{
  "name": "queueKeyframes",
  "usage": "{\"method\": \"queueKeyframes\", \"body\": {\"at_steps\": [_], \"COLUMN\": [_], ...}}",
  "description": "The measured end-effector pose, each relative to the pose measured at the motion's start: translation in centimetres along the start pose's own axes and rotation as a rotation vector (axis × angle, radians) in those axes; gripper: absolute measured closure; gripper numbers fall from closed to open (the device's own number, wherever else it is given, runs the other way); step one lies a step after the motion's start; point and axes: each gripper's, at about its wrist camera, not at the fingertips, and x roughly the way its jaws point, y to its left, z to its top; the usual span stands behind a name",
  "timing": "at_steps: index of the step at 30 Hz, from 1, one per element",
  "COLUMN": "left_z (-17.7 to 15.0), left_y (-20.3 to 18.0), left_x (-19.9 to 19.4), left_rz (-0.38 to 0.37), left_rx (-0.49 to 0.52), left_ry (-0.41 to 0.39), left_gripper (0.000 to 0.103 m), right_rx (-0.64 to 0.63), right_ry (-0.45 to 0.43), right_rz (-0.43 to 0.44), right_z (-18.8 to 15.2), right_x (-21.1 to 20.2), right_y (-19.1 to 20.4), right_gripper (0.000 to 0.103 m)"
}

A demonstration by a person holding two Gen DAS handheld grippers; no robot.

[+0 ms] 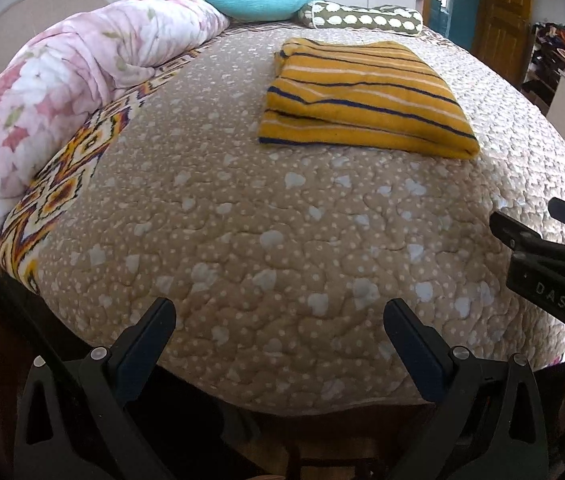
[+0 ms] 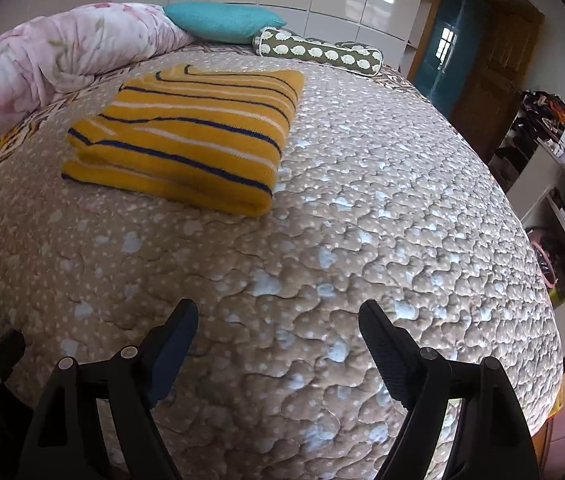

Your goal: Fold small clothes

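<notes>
Bed (image 1: 282,240) fills both views, covered by a tan quilt (image 2: 362,220) with pale spots. Along the head side lies a rolled floral duvet (image 1: 62,92), then a teal pillow (image 1: 260,0) and an olive bolster (image 1: 366,19) with white blobs. Shelves (image 2: 554,184) at the room's right edge hold mixed clutter, too small to name. Yellow striped garment (image 1: 362,100) sits folded flat on the quilt mid-bed, touching neither gripper and well apart from the pillows. Left gripper (image 1: 280,320) hovers over the near quilt edge, jaws spread, nothing between. Right gripper (image 2: 278,320) likewise spread wide and empty; its 2 fingers also show at the left view's right edge.
</notes>
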Motion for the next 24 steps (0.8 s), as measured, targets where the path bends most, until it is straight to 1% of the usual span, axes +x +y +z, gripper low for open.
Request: {"method": "queueKeyframes", "body": {"at_steps": [5,13,18,21,24], "left_z": [-0.2,-0.5,-0.6,-0.6,-0.6], "left_y": [-0.4,-0.4,-0.4,-0.5,-0.4], "left_x": [0.3,1.5,1.8,2.0,2.2], "left_rz": [-0.015,-0.039,-0.047,-0.048,-0.054], "left_rx": [0.014,0.012,0.010,0.010,0.007], "left_ry": [0.014,0.065,0.082,0.088,0.094], "left_gripper": [0.000,0.000,0.000,0.000,0.000], "right_rx": [0.020,-0.002,-0.007,-0.008,-0.019], "right_ry": [0.016,0.028,0.033,0.043,0.063], "right_rz": [-0.001,-0.002,0.002,0.021,0.022], "right_z": [-0.3,0.2,0.3,0.9,1.4], "right_x": [0.3,1.0,1.4,1.9,2.8], "right_y": [0.0,0.5,0.7,0.4,0.2], "right_gripper": [0.017,0.016,0.016,0.014,0.008]}}
